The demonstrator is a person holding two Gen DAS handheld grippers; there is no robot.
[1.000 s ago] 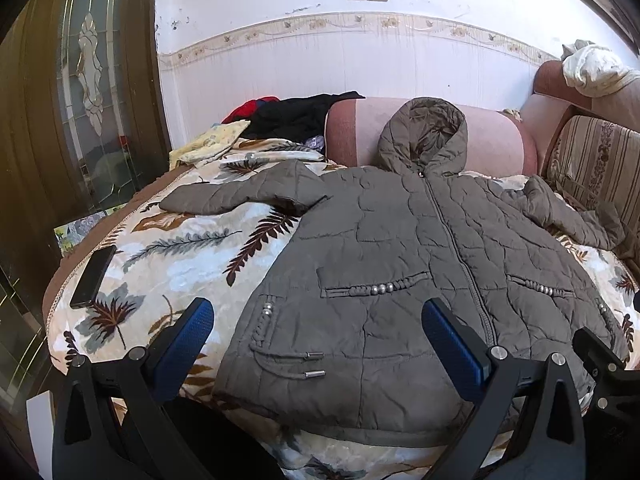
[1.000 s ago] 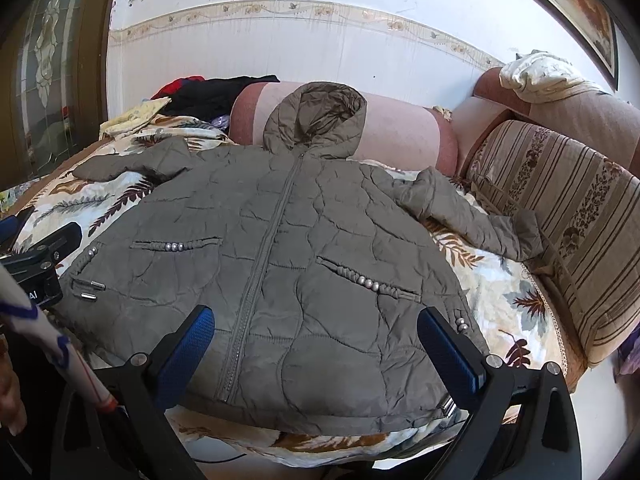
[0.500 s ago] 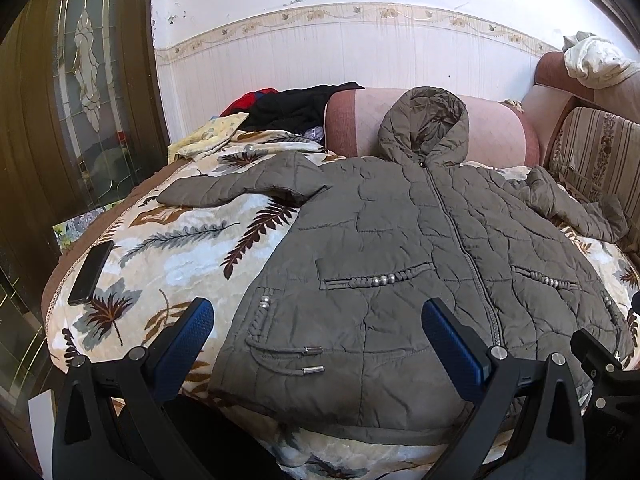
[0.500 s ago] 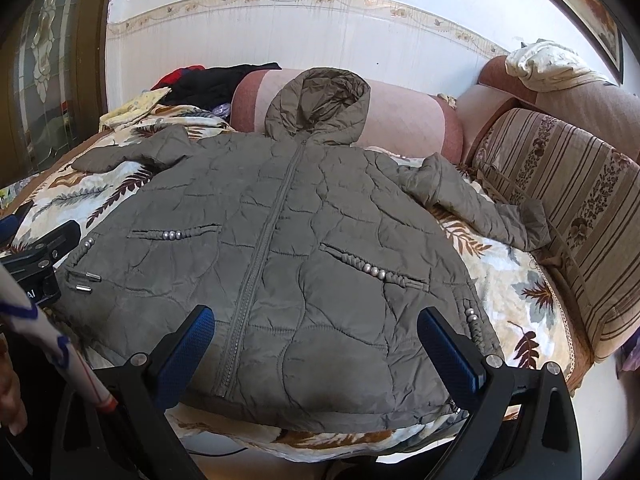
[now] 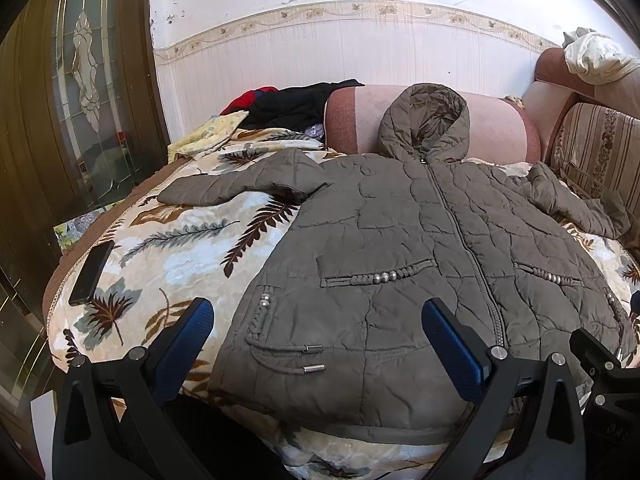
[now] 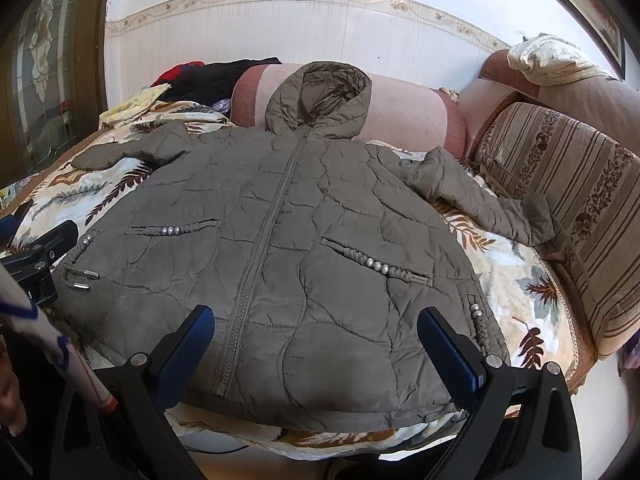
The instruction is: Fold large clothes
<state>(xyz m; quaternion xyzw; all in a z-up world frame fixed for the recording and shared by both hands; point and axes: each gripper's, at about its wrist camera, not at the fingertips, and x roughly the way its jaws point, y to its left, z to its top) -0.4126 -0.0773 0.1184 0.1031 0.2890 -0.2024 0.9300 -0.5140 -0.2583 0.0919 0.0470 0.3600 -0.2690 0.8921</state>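
A large olive-grey quilted hooded jacket [image 5: 420, 248] lies flat, front up and zipped, on a leaf-print bed cover [image 5: 168, 248]. Its hood rests on a pink bolster [image 5: 360, 120]; both sleeves spread outward. My left gripper [image 5: 316, 332] is open and empty, above the jacket's near left hem. My right gripper [image 6: 316, 340] is open and empty, above the near hem by the zipper. The jacket [image 6: 288, 240] fills the right wrist view. The left gripper's body [image 6: 36, 256] shows at that view's left edge.
A black phone [image 5: 91, 267] lies on the cover's left edge. A pile of black, red and yellow clothes [image 5: 280, 108] sits at the back left. A striped sofa back [image 6: 560, 200] runs along the right. A glass-panelled wooden door [image 5: 80, 100] stands at left.
Both grippers have risen and tilted slightly, so the jacket sits lower and nearer in both views. The jaws have stayed open. The jacket has not moved.
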